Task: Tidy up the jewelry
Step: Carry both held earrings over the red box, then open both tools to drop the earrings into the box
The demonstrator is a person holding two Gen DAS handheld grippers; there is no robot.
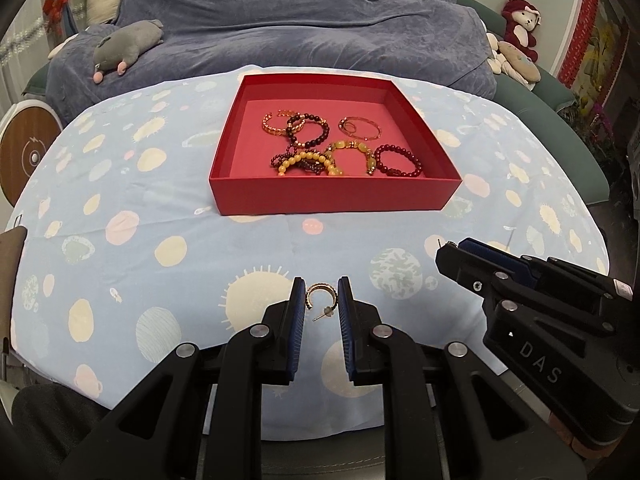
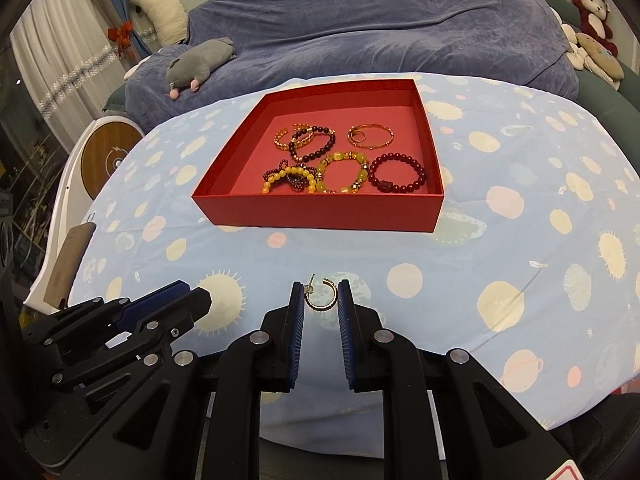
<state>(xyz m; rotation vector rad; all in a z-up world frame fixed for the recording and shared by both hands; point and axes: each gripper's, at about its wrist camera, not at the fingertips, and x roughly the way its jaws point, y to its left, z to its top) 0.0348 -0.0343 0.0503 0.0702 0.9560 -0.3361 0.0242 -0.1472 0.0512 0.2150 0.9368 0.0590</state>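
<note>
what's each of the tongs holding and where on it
Left tongs: a gold hoop earring, pinched across the outer sides of its curve, post hanging free. Right tongs: a second gold hoop earring, held likewise, post pointing up.

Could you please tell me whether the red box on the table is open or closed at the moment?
Open. The red box has no lid on it, and the beaded bracelets and gold bangles lying inside are plainly visible.

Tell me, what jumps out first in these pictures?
A red box full of beaded bracelets sits mid-table on a blue planet-print cloth. Nearer the camera, the left gripper and the right gripper each pinch a small gold hoop earring of their own.
</note>
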